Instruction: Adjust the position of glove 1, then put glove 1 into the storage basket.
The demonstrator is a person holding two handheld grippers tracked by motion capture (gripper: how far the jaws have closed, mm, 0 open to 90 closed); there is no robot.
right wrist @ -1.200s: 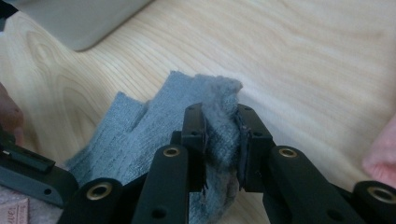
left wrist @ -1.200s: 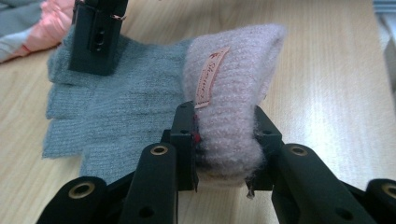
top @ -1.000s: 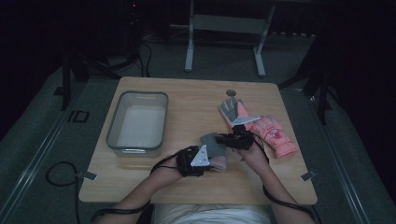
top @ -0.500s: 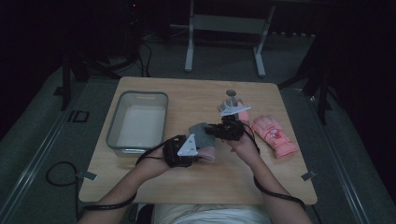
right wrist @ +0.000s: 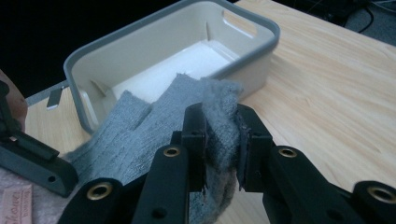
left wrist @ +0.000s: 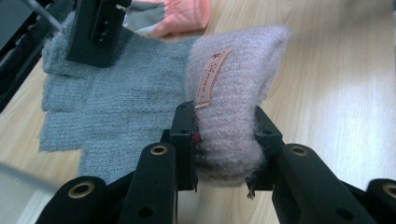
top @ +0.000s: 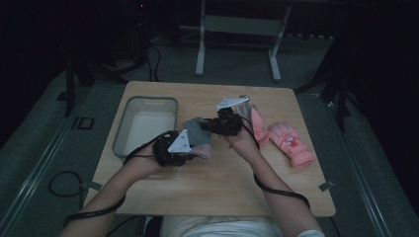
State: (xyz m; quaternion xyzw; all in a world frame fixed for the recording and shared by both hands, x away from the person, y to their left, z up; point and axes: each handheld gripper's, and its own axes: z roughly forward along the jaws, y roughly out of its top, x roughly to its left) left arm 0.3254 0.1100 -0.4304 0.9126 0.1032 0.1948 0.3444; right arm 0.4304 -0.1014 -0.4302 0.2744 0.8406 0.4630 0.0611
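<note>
On the tabletop [top: 207, 182] the grey bin [top: 146, 126] sits as the landmark. Just right of the bin, a grey glove [top: 197, 129] with a pink cuff [left wrist: 233, 107] hangs between two tongs, close by the bin's right wall. Well right of the bin lies a pink glove [top: 290, 143]. Left tongs [left wrist: 223, 142], nearer the person than the bin, clamp the pink cuff. Right tongs [right wrist: 222, 140], farther right of the bin, pinch the grey glove's finger end.
</note>
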